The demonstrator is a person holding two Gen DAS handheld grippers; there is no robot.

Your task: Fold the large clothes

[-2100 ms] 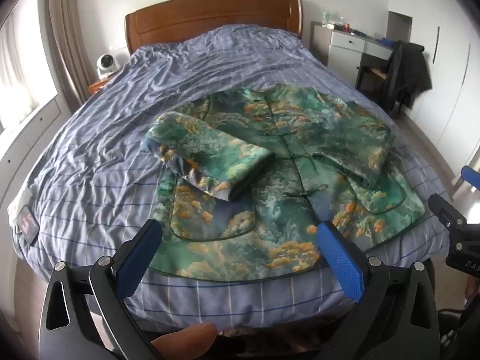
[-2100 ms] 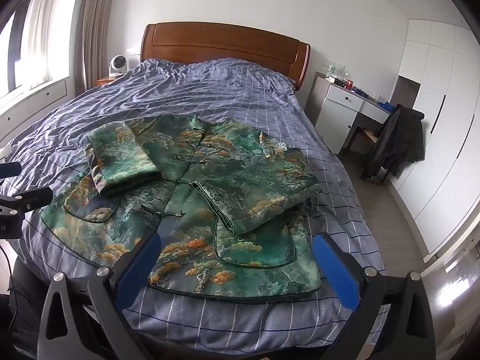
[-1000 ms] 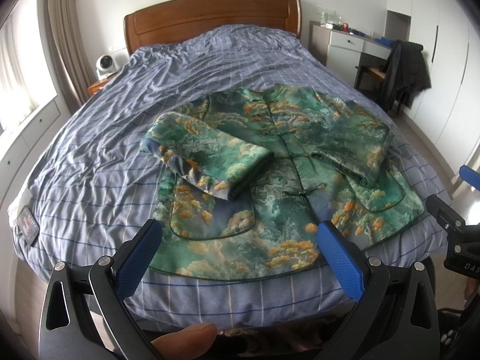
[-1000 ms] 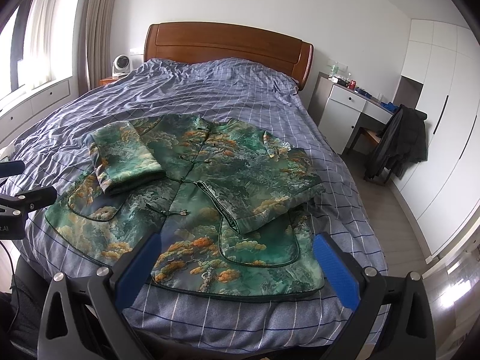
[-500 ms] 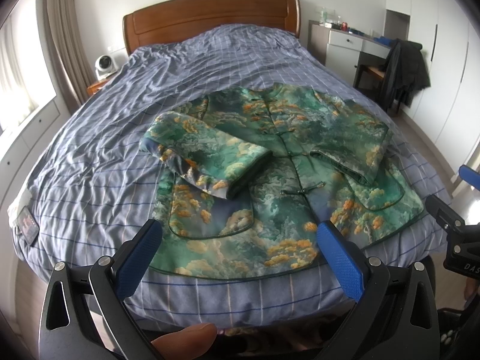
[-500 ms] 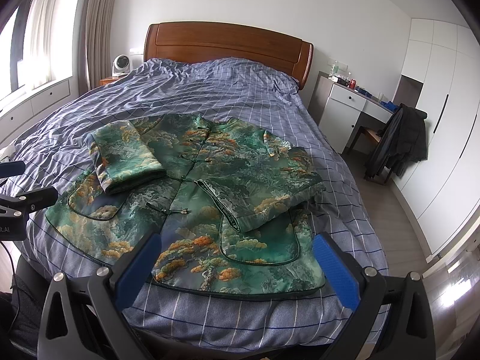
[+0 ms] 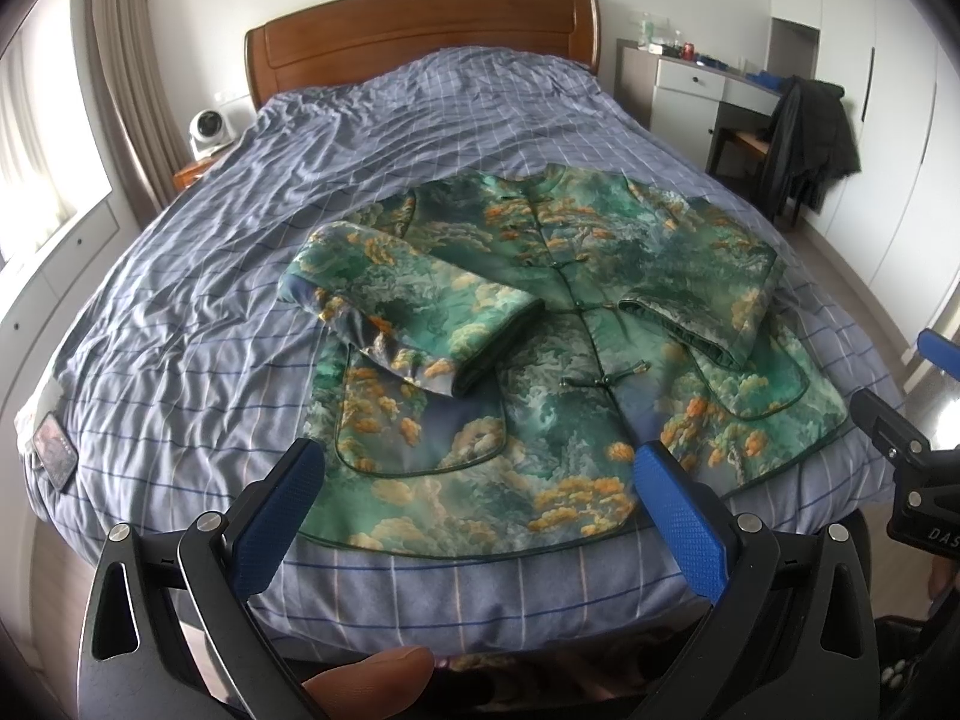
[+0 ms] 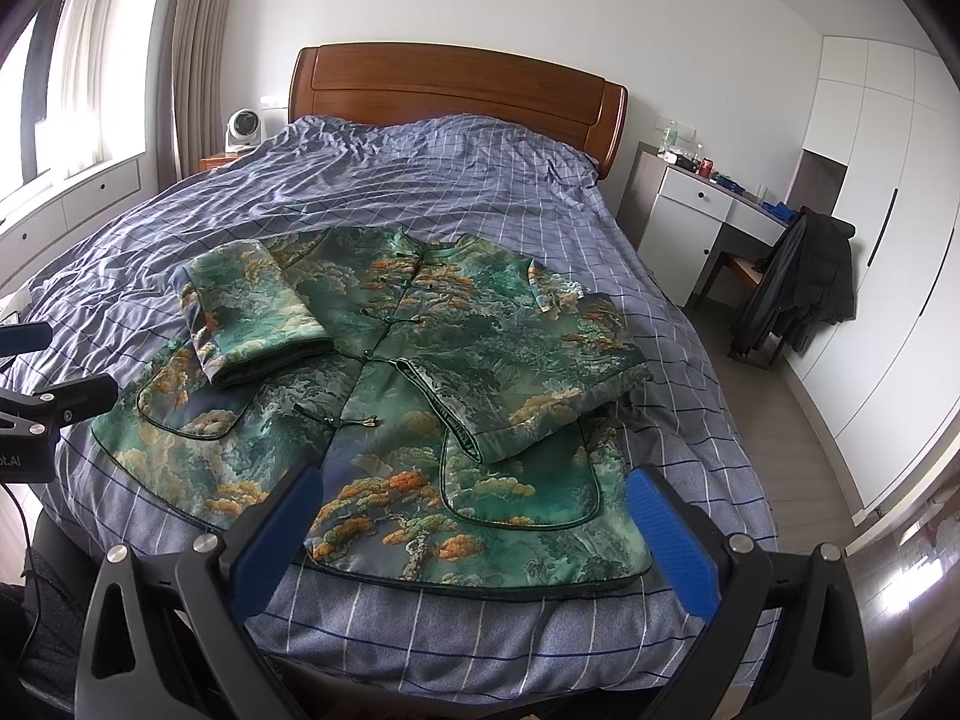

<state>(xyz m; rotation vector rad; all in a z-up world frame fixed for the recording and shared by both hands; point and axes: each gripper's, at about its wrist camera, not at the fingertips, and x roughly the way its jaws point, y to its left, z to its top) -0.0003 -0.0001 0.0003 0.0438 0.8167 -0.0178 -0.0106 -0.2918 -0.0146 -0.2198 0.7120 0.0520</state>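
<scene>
A green jacket (image 7: 558,360) with orange cloud print lies face up on the bed, collar towards the headboard, hem at the near edge. Both sleeves are folded in over the front: the left sleeve (image 7: 408,312) and the right sleeve (image 7: 702,300). The jacket also shows in the right wrist view (image 8: 408,396). My left gripper (image 7: 477,480) is open and empty, just above the hem near the foot of the bed. My right gripper (image 8: 471,501) is open and empty over the hem on the right side.
The bed (image 7: 180,324) has a blue checked cover and a wooden headboard (image 7: 420,30). A white fan (image 7: 207,129) stands on the nightstand at left. A desk (image 8: 702,222) and a chair with a dark coat (image 8: 804,282) stand at right. A small device (image 7: 54,450) lies at the bed's left edge.
Both grippers have edged slightly closer to the jacket's hem. The jacket has not moved, and both grippers stay open.
</scene>
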